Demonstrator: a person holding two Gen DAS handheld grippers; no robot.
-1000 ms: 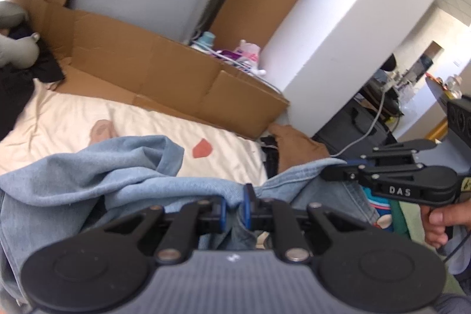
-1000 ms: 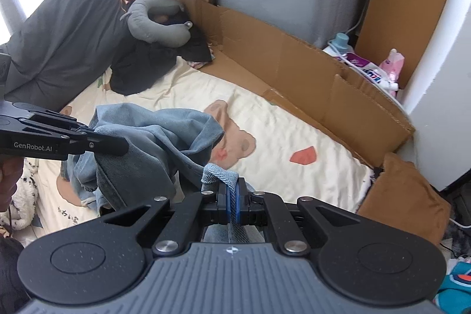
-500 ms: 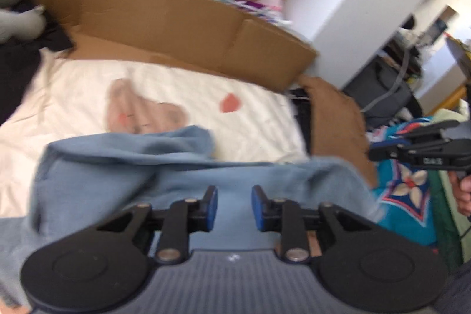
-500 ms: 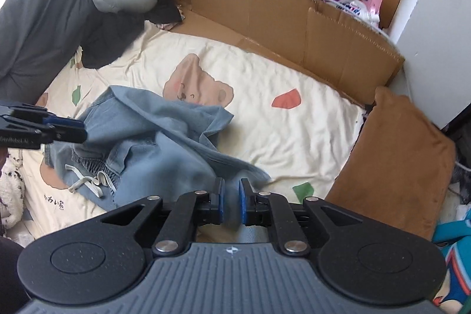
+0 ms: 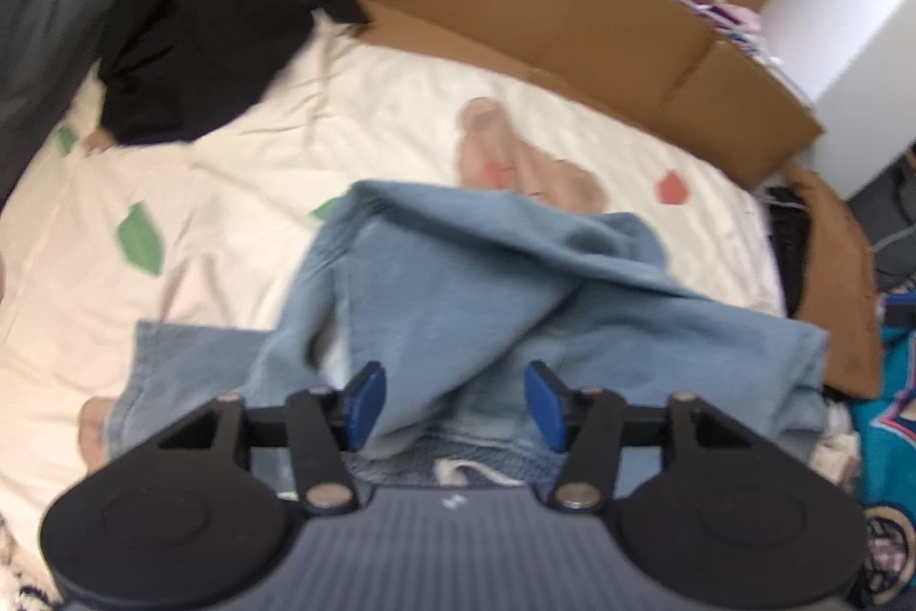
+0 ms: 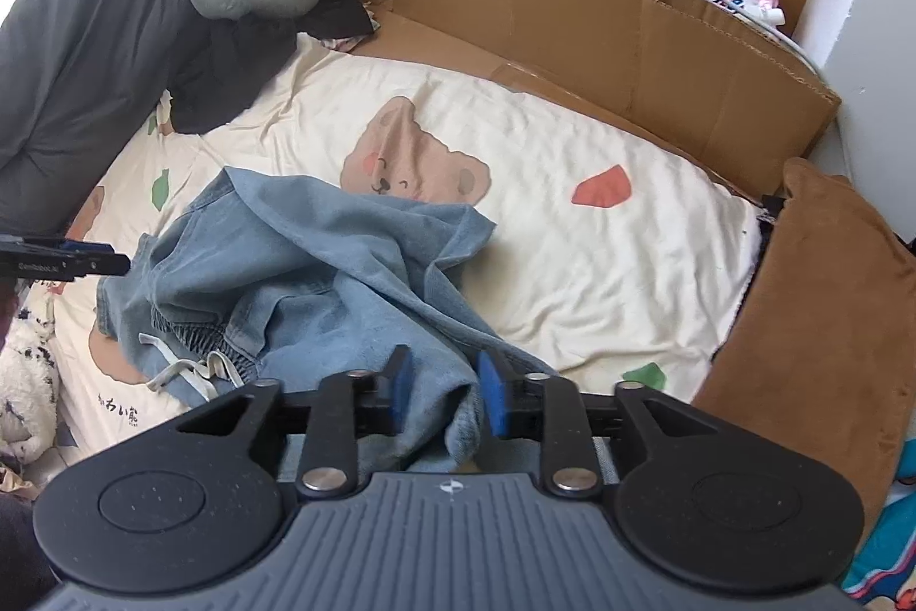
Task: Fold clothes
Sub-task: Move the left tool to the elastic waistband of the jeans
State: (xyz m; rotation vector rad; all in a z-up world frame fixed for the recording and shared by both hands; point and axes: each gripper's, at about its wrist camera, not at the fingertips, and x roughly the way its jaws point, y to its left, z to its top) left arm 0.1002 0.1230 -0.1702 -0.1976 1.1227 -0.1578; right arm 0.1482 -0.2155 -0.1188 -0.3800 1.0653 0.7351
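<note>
While jeans [image 6: 320, 279] lie crumpled on bedsheet [image 6: 601, 267], left gripper [image 5: 452, 396] and right gripper [image 6: 441, 396] gape wide, holding nothing.

My left gripper [image 5: 452, 396] hangs with its blue pads spread wide, gripping nothing. My right gripper [image 6: 442, 396] is likewise parted, pads clear on either side. Seen from the right wrist, my left tool reaches in from the left edge.

bed sheet [image 6: 601, 267] | on it: crumpled jeans [image 6: 320, 267], black garment [image 6: 240, 73]
</note>
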